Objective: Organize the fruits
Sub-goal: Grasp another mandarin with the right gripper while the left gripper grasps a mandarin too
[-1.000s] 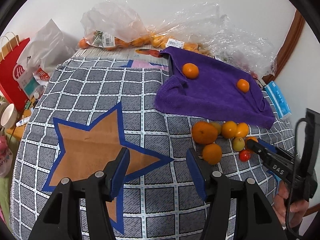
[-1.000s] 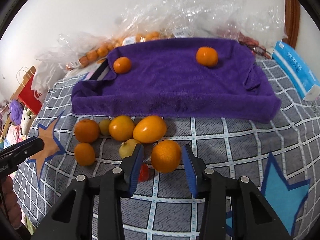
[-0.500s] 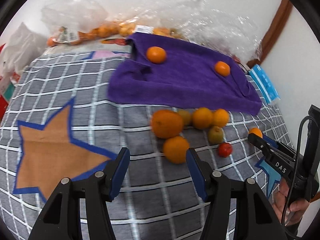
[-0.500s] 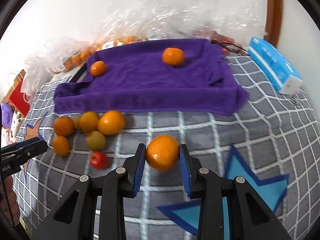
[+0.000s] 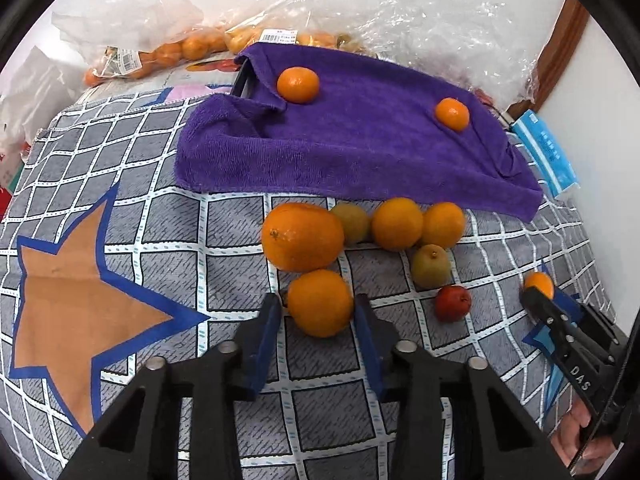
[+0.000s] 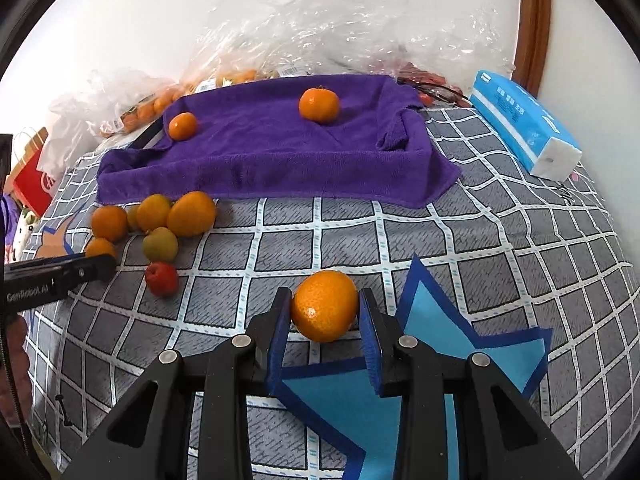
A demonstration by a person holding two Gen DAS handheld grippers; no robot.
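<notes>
My right gripper (image 6: pixel 323 312) is shut on an orange (image 6: pixel 325 305) and holds it over the checked cloth, right of the fruit pile. My left gripper (image 5: pixel 318 320) is open, its fingers either side of an orange (image 5: pixel 320 302) at the near edge of the pile; I cannot tell if they touch it. The pile holds a large orange (image 5: pixel 302 237), more oranges (image 5: pixel 397 223), two greenish fruits (image 5: pixel 431 266) and a small red fruit (image 5: pixel 453 303). A purple towel (image 5: pixel 360 148) behind carries two mandarins (image 5: pixel 298 84).
Plastic bags of oranges (image 5: pixel 168 50) and crumpled clear wrap (image 5: pixel 432 24) lie along the wall behind the towel. A blue tissue pack (image 6: pixel 524 130) sits at the right. A red paper bag (image 6: pixel 34 178) stands off the left edge. The cloth (image 5: pixel 120 176) has star patches.
The right gripper closed on the orange and carried it right, away from the pile. The left gripper moved forward and right until its fingers flank the nearest orange.
</notes>
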